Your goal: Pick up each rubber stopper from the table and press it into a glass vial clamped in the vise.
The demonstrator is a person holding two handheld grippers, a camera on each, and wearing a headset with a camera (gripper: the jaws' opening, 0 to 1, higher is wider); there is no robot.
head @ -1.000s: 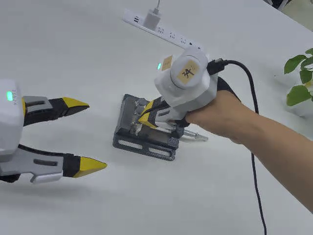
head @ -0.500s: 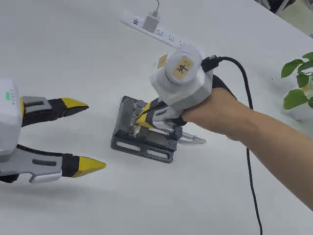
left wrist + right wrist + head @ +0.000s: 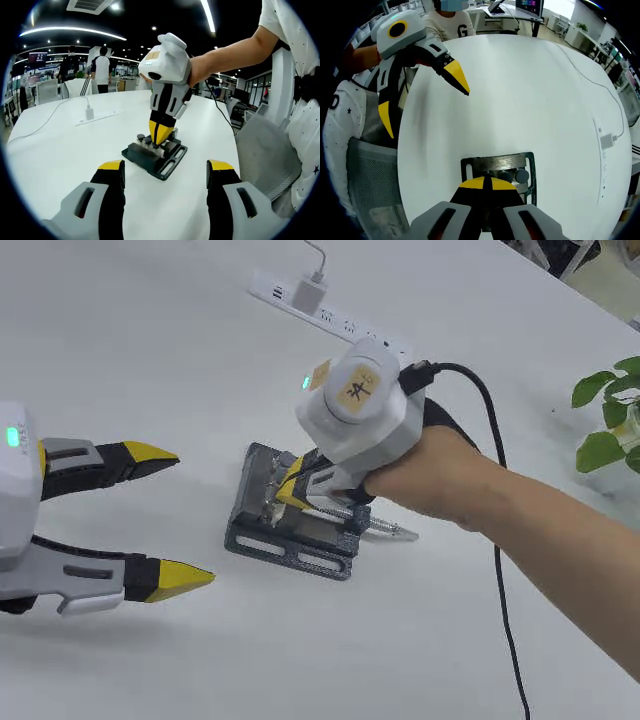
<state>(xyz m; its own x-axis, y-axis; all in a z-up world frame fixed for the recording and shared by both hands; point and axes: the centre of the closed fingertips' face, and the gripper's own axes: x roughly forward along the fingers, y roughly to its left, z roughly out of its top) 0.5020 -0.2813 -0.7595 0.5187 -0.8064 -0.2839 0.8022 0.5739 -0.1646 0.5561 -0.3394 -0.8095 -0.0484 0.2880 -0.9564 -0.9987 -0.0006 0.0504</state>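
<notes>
Overhead, a hand [image 3: 440, 478] tips the right gripper [image 3: 290, 490] steeply down, its jaws pressed together over the vise [image 3: 290, 545] at mid-table, where vials [image 3: 144, 142] capped with dark stoppers [image 3: 521, 175] stand clamped. At near left, the left gripper [image 3: 196, 515] hovers level, jaws spread wide.

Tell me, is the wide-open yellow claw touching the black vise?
Apart. The left gripper view shows bare white table between the left gripper and the vise; the head view shows the same gap.
</notes>
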